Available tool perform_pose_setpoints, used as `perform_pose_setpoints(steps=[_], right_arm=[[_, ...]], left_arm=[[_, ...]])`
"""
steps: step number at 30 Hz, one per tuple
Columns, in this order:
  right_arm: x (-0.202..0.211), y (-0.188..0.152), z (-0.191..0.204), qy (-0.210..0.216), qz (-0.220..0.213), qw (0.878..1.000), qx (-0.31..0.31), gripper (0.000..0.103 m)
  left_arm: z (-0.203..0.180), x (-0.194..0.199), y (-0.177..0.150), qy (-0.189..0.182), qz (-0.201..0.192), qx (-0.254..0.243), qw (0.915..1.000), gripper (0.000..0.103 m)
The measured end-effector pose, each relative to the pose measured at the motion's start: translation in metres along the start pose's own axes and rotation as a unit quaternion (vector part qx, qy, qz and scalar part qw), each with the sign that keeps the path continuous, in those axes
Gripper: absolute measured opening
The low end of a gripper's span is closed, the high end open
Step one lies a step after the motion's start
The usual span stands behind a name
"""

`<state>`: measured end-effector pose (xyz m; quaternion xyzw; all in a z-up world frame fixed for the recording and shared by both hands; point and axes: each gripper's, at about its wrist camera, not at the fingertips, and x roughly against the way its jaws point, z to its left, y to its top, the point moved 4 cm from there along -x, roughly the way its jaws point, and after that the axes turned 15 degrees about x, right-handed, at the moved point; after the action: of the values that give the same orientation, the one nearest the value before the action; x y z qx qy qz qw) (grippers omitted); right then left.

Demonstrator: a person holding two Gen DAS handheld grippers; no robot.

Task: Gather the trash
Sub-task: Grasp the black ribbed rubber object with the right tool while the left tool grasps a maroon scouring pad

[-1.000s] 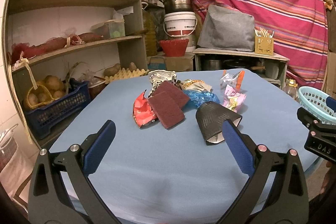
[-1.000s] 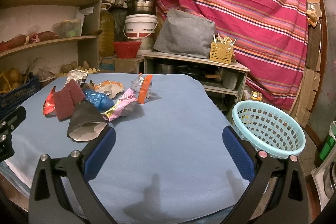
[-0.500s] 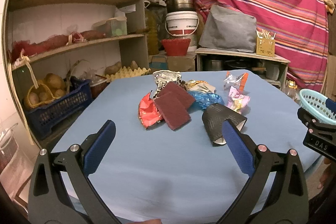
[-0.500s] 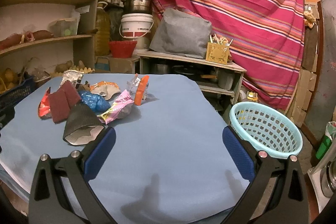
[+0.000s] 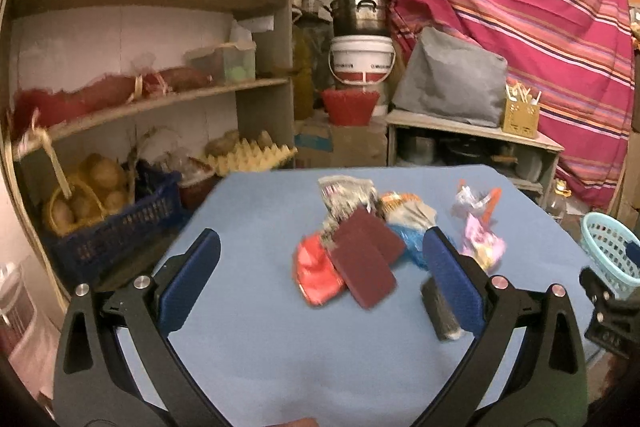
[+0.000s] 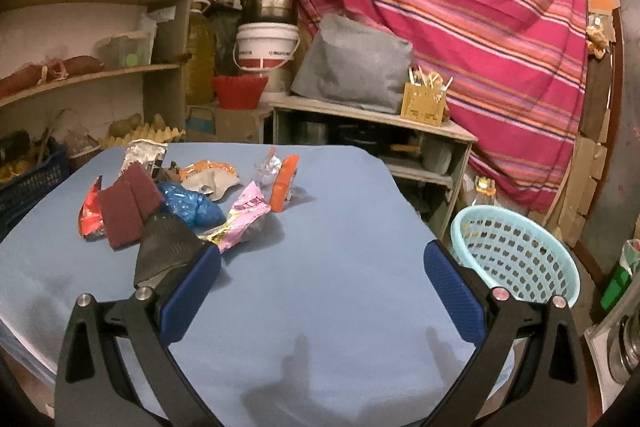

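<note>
Left gripper [image 5: 320, 263] and right gripper [image 6: 320, 267], jaws spread wide, empty, above blue table [image 6: 320, 307]; trash pile [image 6: 180, 199] at centre (basket [image 6: 516, 255] beside table's right edge).

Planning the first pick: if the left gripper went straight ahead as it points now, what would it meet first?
Likely the maroon scouring pads atop the red wrapper, centred between the open left gripper fingers; depth is uncertain.

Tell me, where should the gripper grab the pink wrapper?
Probably the pink wrapper's near end, coming with the right gripper from the front. That end lies on bare blue cloth; its far end crowds the orange wrapper.
</note>
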<state>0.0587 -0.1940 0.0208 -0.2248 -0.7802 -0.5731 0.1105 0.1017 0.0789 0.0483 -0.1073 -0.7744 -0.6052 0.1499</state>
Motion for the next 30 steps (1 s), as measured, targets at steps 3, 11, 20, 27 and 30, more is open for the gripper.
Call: perform_pose_setpoints(steps=[3,11,20,27,30], right_arm=[[-0.003,0.008,0.006,0.017,0.006,1.000,-0.013,0.099],[-0.009,0.019,0.032,0.022,0.010,1.000,-0.002,0.099],[-0.025,0.022,0.072,0.040,0.032,0.999,0.018,0.099],[-0.047,0.030,0.114,0.071,0.046,0.995,0.049,0.099],[-0.067,0.030,0.129,0.080,0.064,0.993,0.066,0.099]], left_arm=[[0.003,-0.012,0.015,-0.008,0.005,0.000,1.0000,0.098],[0.037,-0.041,0.006,-0.018,0.046,0.028,0.9984,0.098],[0.064,-0.042,-0.007,0.009,0.044,0.003,0.9990,0.098],[0.079,-0.052,-0.007,0.033,0.048,0.007,0.9983,0.098],[0.088,-0.057,-0.007,0.041,0.051,0.021,0.9976,0.098]])
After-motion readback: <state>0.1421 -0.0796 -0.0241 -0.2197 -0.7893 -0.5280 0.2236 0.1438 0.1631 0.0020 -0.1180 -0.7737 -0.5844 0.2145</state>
